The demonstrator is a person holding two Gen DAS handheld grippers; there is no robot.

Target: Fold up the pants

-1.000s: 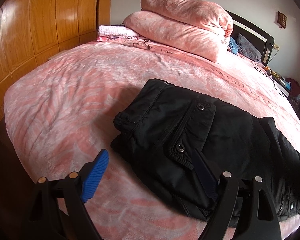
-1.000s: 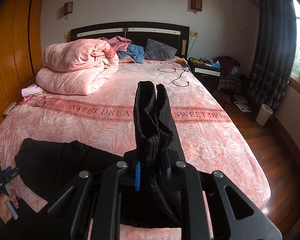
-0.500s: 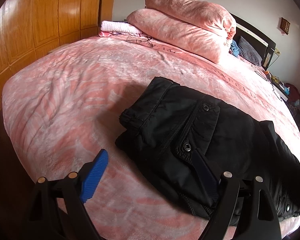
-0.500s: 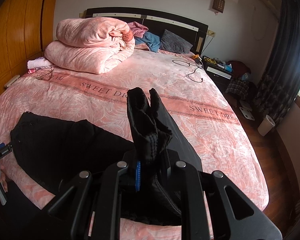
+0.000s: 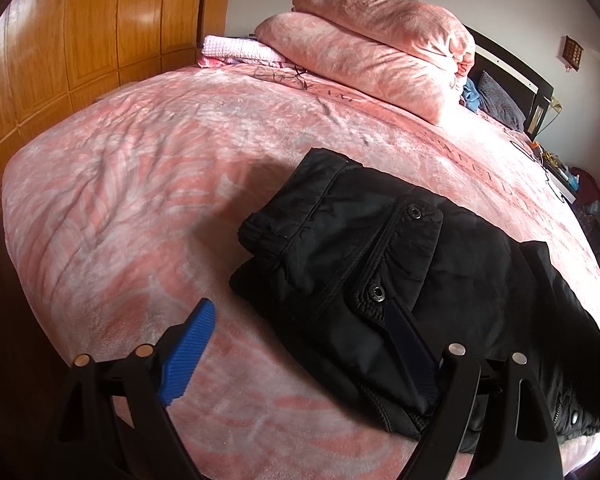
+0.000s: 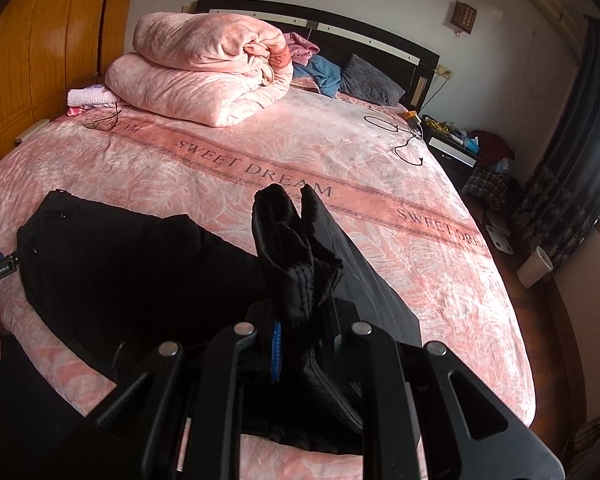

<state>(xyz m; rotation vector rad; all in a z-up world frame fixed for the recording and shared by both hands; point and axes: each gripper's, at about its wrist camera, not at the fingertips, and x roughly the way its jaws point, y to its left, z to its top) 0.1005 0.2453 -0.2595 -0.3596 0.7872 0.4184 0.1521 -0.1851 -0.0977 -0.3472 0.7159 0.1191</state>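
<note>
Black padded pants (image 6: 112, 264) lie along the near edge of the bed (image 5: 148, 168), waist end at our left. Our right gripper (image 6: 300, 344) is clenched on the bunched leg cuffs (image 6: 296, 256), raised off the bed and poised over the legs. Our left gripper (image 5: 300, 344) is released: one blue pad hangs over bare bedspread, the other finger (image 5: 404, 340) rests on the waistband by the snap (image 5: 377, 291). Legs look already laid together; we judge the lengthwise fold done, cuff-to-waist fold in progress, final halving left. Farther back: rolled pink duvet (image 6: 204, 76), then headboard (image 6: 340, 28).
</note>
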